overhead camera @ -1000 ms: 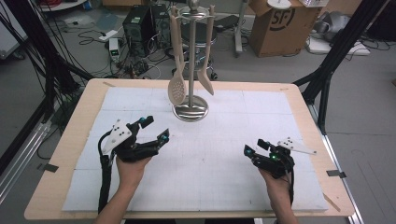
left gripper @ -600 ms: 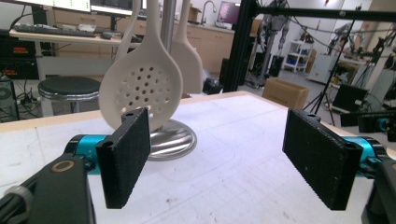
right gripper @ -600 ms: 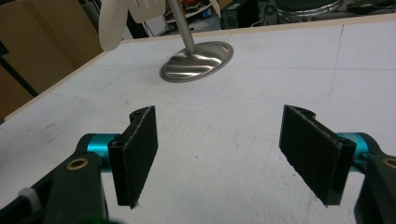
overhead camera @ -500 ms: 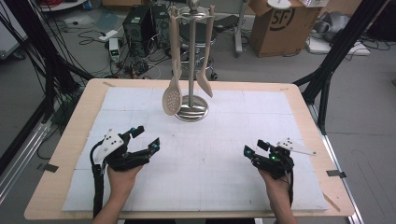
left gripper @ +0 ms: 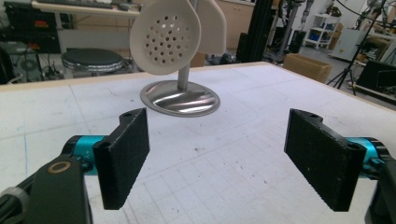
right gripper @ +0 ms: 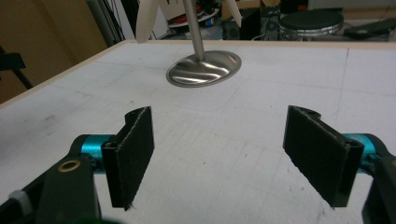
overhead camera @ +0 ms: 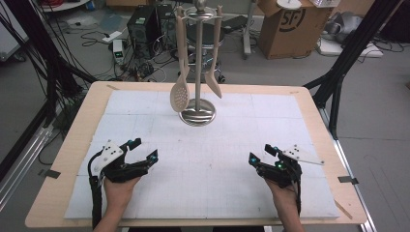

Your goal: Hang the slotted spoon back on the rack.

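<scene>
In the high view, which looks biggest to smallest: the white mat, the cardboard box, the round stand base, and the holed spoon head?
1. white mat
2. cardboard box, though it sits farther off
3. round stand base
4. holed spoon head

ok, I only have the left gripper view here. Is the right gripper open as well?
Observer: Yes. The right gripper is open, jaws wide apart with nothing between them.
Operator: Where is it?
Observer: Low over the near right part of the white mat, aimed toward the stand.
Operator: What else hangs there?
Observer: Besides the skimmer, a flat-bladed pale utensil hangs on the pole's opposite side.
</scene>
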`<state>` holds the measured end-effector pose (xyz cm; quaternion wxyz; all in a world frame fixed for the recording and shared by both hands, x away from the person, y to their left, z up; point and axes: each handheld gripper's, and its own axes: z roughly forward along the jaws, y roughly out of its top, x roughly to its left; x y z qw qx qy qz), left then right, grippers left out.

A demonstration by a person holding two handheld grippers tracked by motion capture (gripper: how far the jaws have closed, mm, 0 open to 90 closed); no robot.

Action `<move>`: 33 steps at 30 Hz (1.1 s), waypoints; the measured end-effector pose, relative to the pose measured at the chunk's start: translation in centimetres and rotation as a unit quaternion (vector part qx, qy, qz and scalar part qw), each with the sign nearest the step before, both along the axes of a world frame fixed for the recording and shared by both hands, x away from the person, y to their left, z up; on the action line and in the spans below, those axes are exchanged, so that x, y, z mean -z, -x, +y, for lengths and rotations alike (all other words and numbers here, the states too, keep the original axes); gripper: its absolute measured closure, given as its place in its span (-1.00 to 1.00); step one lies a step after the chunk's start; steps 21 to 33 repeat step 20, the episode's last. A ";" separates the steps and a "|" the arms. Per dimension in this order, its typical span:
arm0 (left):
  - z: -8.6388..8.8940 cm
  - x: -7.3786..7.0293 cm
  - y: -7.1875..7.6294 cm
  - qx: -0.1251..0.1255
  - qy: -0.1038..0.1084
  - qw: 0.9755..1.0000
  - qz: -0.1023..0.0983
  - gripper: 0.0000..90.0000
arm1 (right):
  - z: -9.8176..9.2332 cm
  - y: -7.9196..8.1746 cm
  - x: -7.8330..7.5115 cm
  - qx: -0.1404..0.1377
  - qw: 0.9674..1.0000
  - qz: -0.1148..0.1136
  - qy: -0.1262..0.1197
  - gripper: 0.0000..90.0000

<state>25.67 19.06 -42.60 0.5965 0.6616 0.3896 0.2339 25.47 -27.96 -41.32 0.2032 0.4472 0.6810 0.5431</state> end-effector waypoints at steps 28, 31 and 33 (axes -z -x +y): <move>0.4 0.3 0.0 -0.001 0.001 1.000 0.021 -0.51 | 0.7 -0.5 0.3 -0.001 1.000 -0.004 0.010 -0.53; 0.4 0.3 0.0 -0.001 0.001 1.000 0.021 -0.51 | 0.7 -0.5 0.3 -0.001 1.000 -0.004 0.010 -0.53; 0.4 0.3 0.0 -0.001 0.001 1.000 0.021 -0.51 | 0.7 -0.5 0.3 -0.001 1.000 -0.004 0.010 -0.53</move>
